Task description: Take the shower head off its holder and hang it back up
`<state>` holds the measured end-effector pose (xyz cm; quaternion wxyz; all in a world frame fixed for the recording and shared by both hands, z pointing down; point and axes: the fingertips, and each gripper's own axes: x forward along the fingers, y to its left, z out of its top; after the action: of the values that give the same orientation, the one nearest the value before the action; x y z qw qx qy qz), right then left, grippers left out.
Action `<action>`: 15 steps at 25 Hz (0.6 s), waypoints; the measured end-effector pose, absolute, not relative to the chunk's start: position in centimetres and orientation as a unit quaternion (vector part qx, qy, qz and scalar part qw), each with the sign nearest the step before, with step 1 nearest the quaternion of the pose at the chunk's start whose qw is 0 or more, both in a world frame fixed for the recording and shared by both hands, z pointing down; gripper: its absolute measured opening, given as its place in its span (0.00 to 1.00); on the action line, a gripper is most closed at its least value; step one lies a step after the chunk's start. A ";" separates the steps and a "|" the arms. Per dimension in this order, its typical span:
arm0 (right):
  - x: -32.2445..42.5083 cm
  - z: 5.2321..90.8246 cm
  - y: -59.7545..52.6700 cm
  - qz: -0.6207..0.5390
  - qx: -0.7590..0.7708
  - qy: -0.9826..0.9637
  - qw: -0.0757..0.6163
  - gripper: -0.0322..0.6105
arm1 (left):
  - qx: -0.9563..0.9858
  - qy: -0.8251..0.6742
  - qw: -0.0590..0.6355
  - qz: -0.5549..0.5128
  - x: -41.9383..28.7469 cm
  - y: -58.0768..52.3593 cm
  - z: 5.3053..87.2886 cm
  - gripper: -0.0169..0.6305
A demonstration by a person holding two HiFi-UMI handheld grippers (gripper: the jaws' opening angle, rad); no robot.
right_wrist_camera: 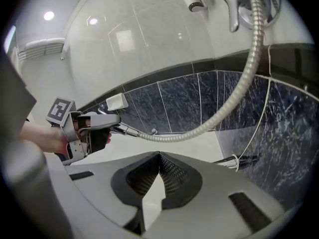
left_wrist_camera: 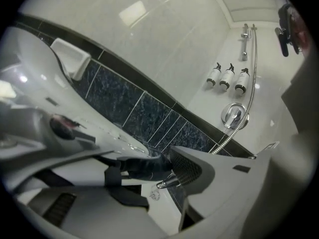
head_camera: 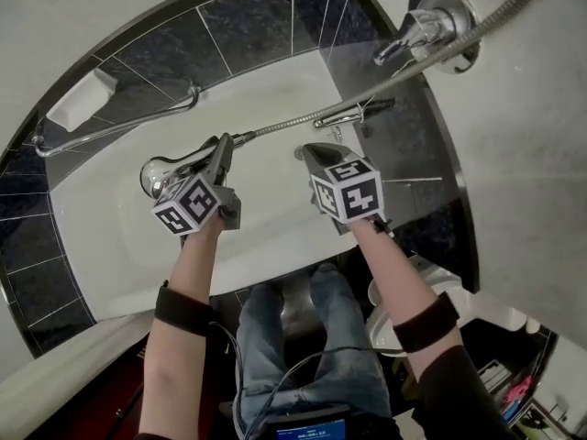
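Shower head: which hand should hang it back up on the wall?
Left, probably. The left gripper's jaws hold the shower head over the tub. The right gripper is shut and empty, beside the hose, so it would first need to take over.

Your left gripper (head_camera: 225,145) and right gripper (head_camera: 308,151) are matte grey plastic, and their fingers (right_wrist_camera: 174,176) are lined with black ribbed pads. Behind the fingers, each carries a white cube (head_camera: 348,191) printed with black square markers. Further back, a black band (head_camera: 183,308) wraps each forearm, and a dark sleeve (head_camera: 459,383) shows behind the right band. You wear blue jeans (head_camera: 275,337). A thin black cable (head_camera: 312,358) loops across them toward a small blue screen (head_camera: 310,429).
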<state>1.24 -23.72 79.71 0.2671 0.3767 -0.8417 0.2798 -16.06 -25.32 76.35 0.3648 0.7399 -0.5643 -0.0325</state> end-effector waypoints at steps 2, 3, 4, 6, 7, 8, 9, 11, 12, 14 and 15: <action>2.1 81.5 -23.8 0.281 0.383 -0.837 0.271 0.07 | 0.737 -0.557 0.378 -0.052 -15.3 -25.3 78.3 0.26; 2.5 82.2 -23.9 0.282 0.386 -0.835 0.273 0.07 | 0.736 -0.552 0.387 -0.064 -14.9 -25.3 79.1 0.26; 2.8 82.9 -23.9 0.282 0.389 -0.833 0.275 0.07 | 0.734 -0.546 0.396 -0.079 -14.4 -25.3 80.0 0.26; 3.3 84.0 -23.9 0.285 0.393 -0.830 0.276 0.07 | 0.732 -0.531 0.412 -0.109 -13.6 -25.4 81.4 0.26; 3.5 84.5 -23.8 0.286 0.395 -0.828 0.277 0.07 | 0.732 -0.524 0.417 -0.121 -13.3 -25.4 82.1 0.27; 3.8 85.1 -23.7 0.288 0.396 -0.827 0.278 0.07 | 0.733 -0.518 0.421 -0.131 -12.9 -25.3 82.8 0.27; 4.0 85.6 -23.6 0.289 0.397 -0.825 0.279 0.07 | 0.734 -0.512 0.423 -0.138 -12.6 -25.4 83.4 0.27; 4.5 86.6 -23.6 0.290 0.398 -0.824 0.282 0.08 | 0.735 -0.503 0.428 -0.151 -12.1 -25.5 84.4 0.27; 4.8 87.1 -23.6 0.291 0.399 -0.822 0.284 0.07 | 0.735 -0.499 0.432 -0.158 -11.9 -25.6 84.9 0.27; 5.3 88.0 -23.5 0.296 0.401 -0.818 0.286 0.07 | 0.734 -0.491 0.438 -0.168 -11.4 -25.8 85.7 0.27; 5.5 88.5 -23.4 0.299 0.403 -0.816 0.287 0.07 | 0.734 -0.486 0.441 -0.174 -11.2 -26.0 86.0 0.27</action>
<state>5.48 -23.40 88.49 0.2865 0.4025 -0.8164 0.2990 -11.24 -25.95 86.01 0.4405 0.7341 -0.4864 -0.1743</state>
